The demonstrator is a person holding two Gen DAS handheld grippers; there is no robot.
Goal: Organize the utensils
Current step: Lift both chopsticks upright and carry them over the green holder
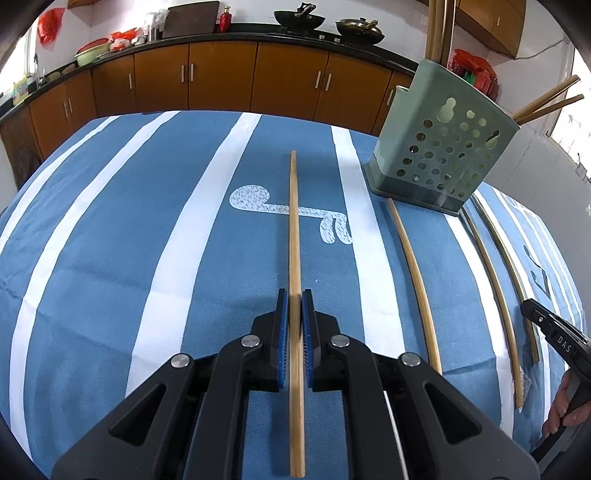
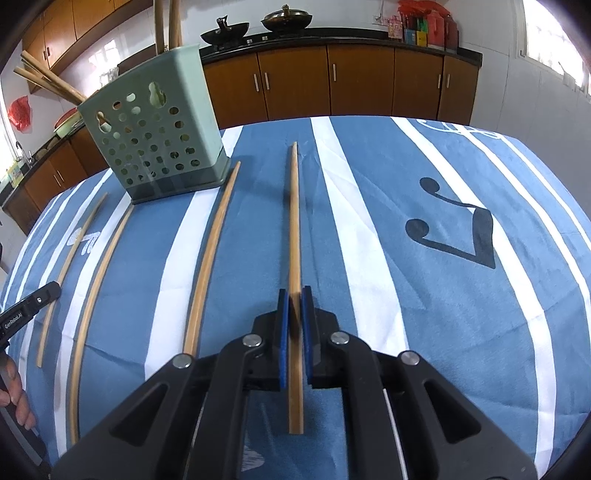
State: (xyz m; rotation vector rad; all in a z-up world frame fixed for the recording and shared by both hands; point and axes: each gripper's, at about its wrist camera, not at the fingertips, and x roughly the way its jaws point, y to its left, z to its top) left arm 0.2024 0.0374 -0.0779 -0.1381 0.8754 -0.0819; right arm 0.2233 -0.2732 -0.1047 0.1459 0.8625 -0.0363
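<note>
Left gripper: jaws closed on a wooden chopstick, blue pads pressing its sides; the stick runs back under the gripper body and forward past the fingertips, its tip over the blue-and-white striped cloth. Right gripper: jaws likewise closed on a second chopstick, held the same way, the thick end toward the camera and the thin end pointing away over the cloth. In the left view the right gripper shows at the right edge with part of a hand on its handle; in the right view the left gripper shows at the left edge, fingers beneath it. Three loose chopsticks lie flat on the cloth between the two grippers, roughly parallel and apart from one another: one just left of the held stick in the right view, another further left, a third nearest the left gripper. Beyond them a pale green perforated holder stands upright on the cloth, on a darker base; the far ends of the middle sticks reach close to that base, contact not determinable. Several chopsticks already stand in the holder, some leaning out over its rim, others upright. Behind the table: brown cabinets under a dark counter, two woks on the stove, red bags and containers along the counter.
</note>
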